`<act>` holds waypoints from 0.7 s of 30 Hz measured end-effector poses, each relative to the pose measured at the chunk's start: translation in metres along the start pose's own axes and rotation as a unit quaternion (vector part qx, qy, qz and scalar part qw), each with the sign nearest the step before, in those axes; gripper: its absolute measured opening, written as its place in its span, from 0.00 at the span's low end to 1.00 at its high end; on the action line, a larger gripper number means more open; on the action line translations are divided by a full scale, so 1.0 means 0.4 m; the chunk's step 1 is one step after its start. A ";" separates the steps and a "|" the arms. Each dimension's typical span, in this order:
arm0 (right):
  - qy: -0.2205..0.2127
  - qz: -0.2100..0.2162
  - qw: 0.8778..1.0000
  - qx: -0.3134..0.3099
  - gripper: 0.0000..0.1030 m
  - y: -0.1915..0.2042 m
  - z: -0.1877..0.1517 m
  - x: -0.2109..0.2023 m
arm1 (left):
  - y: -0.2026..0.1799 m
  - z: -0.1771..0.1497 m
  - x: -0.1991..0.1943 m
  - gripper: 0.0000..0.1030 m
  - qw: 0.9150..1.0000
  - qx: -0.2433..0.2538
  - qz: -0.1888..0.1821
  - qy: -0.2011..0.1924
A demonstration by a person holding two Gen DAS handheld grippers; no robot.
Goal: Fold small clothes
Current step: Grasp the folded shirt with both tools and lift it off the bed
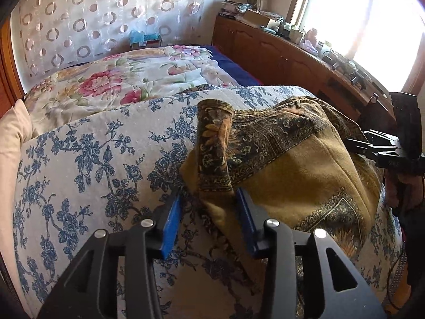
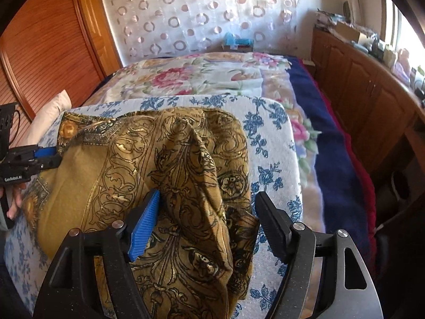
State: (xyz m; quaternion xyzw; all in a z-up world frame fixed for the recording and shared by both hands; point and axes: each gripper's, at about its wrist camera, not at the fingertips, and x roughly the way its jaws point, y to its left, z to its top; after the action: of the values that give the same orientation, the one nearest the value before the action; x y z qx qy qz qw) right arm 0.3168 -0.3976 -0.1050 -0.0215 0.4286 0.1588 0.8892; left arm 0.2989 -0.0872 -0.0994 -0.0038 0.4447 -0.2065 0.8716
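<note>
Left wrist view: your left tool [image 1: 209, 196] is partly open around a fold of the mustard-gold patterned cloth [image 1: 292, 175] on the blue-flowered white bedspread [image 1: 79, 159] — not pinching. Your right tool [image 2: 209, 207] gapes wide over a ridge — ready to grab.

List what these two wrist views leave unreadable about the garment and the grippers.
- Garment near edge: right wrist view, cut by the frame bottom and covered by the right gripper.
- Garment's underside folds: both views, buried under its own cloth.
- Left gripper grip: left wrist view, fingers straddle a fold; contact unclear.
- Sideboard clutter: too small, glare-washed.
</note>
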 end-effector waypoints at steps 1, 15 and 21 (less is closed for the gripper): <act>0.001 0.003 1.000 0.003 0.72 -0.003 -0.003 0.002 | 0.002 0.002 0.000 0.39 1.000 -0.001 0.000 0.000; -0.003 0.008 1.000 0.002 0.70 -0.011 -0.015 -0.003 | -0.004 0.013 0.010 0.40 1.000 0.002 0.004 -0.002; 0.004 0.036 0.999 -0.010 0.41 0.014 -0.012 -0.010 | 0.008 0.023 0.019 0.39 1.000 -0.007 -0.024 -0.011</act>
State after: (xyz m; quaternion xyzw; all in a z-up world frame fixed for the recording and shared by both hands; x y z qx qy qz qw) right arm 0.3090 -0.3943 -0.1044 -0.0158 0.4313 0.1946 0.8808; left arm 0.3112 -0.0887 -0.1002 -0.0228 0.4366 -0.2245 0.8709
